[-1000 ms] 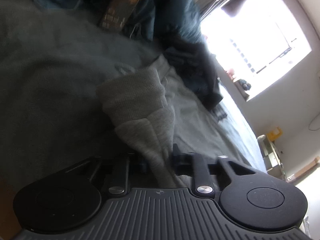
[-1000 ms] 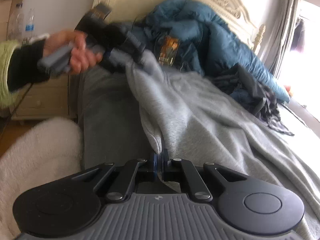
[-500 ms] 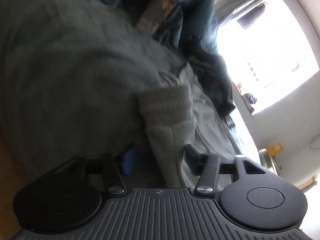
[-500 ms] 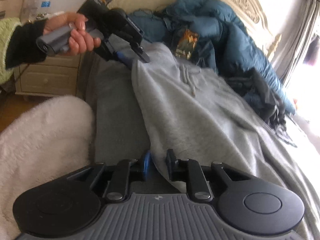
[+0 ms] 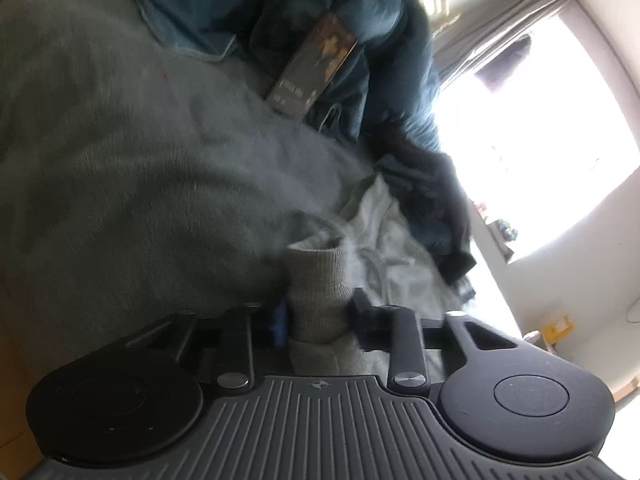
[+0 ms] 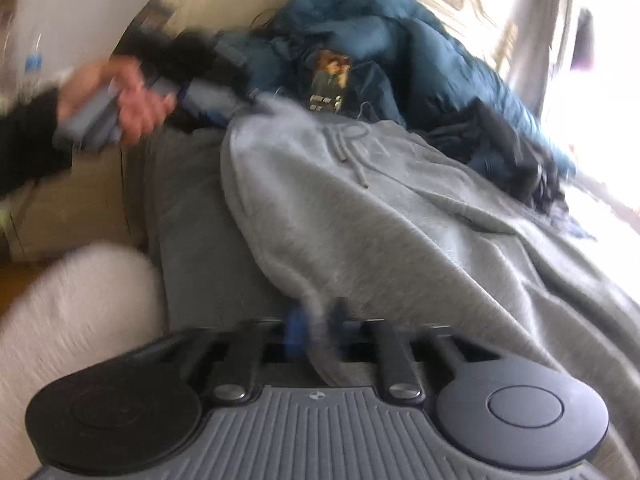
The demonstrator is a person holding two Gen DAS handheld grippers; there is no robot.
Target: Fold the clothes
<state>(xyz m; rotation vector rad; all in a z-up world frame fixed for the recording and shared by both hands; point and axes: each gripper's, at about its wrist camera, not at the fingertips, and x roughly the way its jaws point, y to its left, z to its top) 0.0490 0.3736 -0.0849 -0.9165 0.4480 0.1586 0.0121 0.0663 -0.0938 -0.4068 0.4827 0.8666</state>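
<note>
Closing on grey hoodie point(image 6: 360, 220): both hand-held grippers, left point(image 5: 320, 320) and right point(image 6: 316, 330); book point(image 5: 316, 66) lettering unreadable.

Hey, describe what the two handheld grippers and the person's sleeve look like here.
Each gripper, left gripper and right gripper, has a dark grey ribbed body, two round black discs, black linkage arms with silver rivets, and a blue pad on one finger. The hand wears a black sleeve and grips a grey handle.

Soft grey fleece hoodie point(image 6: 400, 220) with ribbed knit cuff point(image 5: 316, 292), puffy matt blue duvet point(image 6: 400, 52), fluffy white rug point(image 6: 68, 312)
</note>
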